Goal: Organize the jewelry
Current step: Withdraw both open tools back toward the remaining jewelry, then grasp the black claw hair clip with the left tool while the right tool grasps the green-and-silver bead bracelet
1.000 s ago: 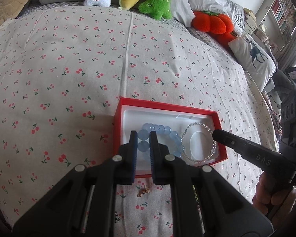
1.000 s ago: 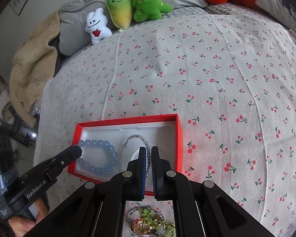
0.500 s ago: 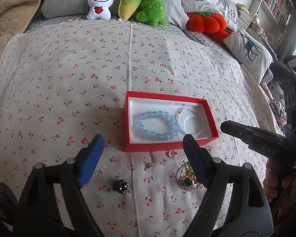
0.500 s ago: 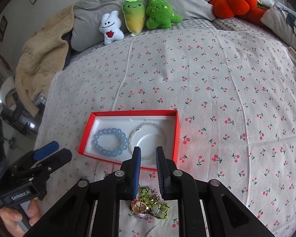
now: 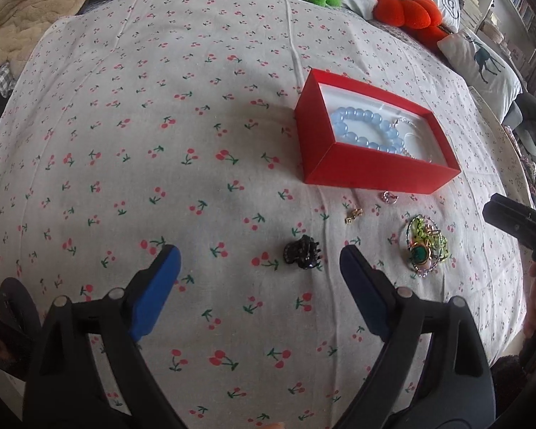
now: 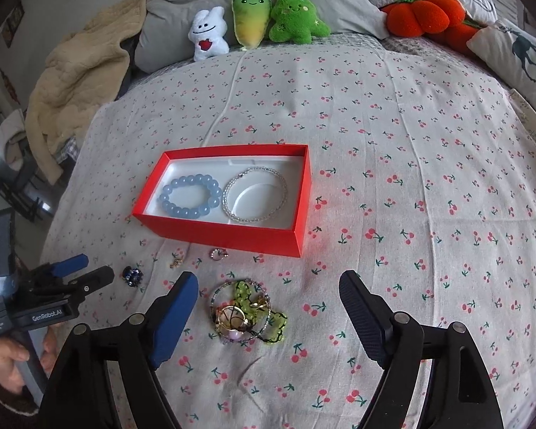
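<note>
A red box (image 6: 228, 236) with a white lining lies on the cherry-print bed cover; it also shows in the left wrist view (image 5: 378, 171). In it lie a blue bead bracelet (image 6: 191, 196) and a clear bead bracelet (image 6: 255, 193). In front of the box lie a tangle of green bead jewelry with a gold pendant (image 6: 248, 312), a dark hair claw (image 5: 302, 252), a small gold piece (image 5: 353, 213) and a small ring (image 5: 389, 197). My left gripper (image 5: 259, 262) is open and empty, just short of the hair claw. My right gripper (image 6: 268, 286) is open and empty, its fingers either side of the tangle.
Plush toys (image 6: 253, 18) and pillows (image 6: 518, 46) line the far edge of the bed. A beige blanket (image 6: 78, 82) is heaped at the far left. The bed edge falls away at the left in the right wrist view.
Both grippers have drawn back from the box and opened wide. The left one has let go of the blue bracelet, the right one of the clear bracelet; both bracelets lie in the box.
</note>
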`<state>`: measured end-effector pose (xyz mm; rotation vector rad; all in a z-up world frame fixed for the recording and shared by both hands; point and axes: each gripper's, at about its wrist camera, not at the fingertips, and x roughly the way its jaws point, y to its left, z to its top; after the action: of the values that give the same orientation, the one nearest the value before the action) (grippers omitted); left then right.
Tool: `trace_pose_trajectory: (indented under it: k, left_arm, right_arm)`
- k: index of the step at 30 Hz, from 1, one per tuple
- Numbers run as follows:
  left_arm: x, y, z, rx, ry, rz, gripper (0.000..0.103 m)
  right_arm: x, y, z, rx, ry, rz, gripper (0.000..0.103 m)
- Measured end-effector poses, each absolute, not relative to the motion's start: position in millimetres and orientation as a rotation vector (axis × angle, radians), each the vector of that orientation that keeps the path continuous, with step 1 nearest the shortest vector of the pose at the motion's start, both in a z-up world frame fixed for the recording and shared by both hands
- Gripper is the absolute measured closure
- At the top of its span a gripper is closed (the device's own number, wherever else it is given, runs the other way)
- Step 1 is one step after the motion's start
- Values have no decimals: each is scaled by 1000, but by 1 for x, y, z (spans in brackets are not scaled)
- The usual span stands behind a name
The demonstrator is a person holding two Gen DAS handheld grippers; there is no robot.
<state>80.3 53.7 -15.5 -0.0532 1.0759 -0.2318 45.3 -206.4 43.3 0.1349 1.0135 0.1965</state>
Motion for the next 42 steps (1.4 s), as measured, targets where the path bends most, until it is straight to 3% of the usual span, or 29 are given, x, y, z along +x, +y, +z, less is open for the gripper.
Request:
trace_pose_trajectory:
  k: [14, 16, 20, 25, 42]
  left_arm:
    - [63, 33, -36, 62, 999, -426, 15]
    - [66, 28, -36, 70, 992, -440, 29]
    - [71, 23, -37, 103, 978, -413, 42]
    - [74, 23, -38, 116, 975, -406, 78]
    - [75, 34, -32, 88, 1008, -397, 80]
  right_arm:
    - [29, -220, -9, 36, 1109, 187, 20]
    - [31, -220, -7, 51, 1113, 190, 20]
    - [34, -214, -4, 51, 1109, 209, 20]
    - [35, -196, -9, 28, 1126, 253, 20]
    - [51, -131, -31, -197, 1131, 336, 20]
